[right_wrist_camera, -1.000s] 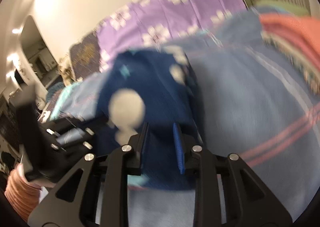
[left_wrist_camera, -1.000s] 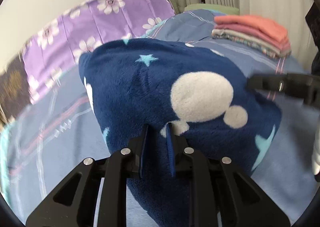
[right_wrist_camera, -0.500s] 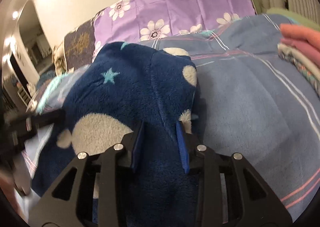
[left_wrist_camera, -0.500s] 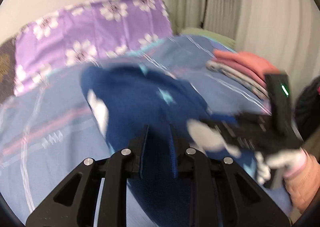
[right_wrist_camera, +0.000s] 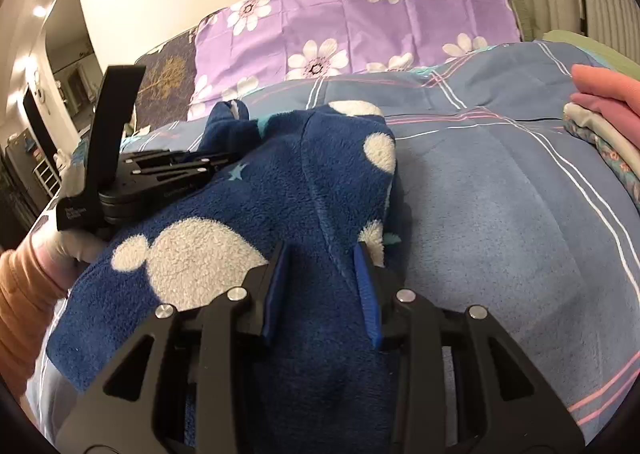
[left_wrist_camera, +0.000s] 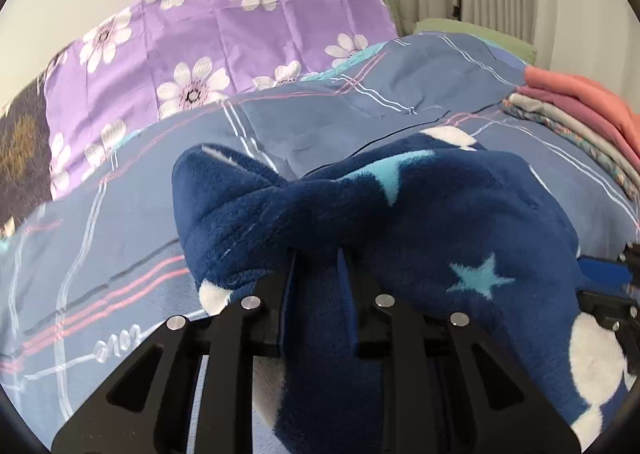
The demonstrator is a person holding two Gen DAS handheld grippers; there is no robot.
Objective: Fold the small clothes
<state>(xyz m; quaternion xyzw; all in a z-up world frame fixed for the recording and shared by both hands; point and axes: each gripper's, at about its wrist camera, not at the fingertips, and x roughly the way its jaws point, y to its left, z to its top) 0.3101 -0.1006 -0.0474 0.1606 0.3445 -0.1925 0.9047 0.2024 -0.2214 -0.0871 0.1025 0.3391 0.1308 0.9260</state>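
White digits on the blue plaid bed cover, near its left edge in the left wrist view, are reading roughly "2010" upside down. Small pale lettering is sitting on the handle and body of the black left gripper in the right wrist view, too tiny and blurred to read.

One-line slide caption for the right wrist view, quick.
Right gripper straddles a fold of navy fleece garment on the blue bedspread, left gripper alongside.

Home bedroom; bed, floral pillow
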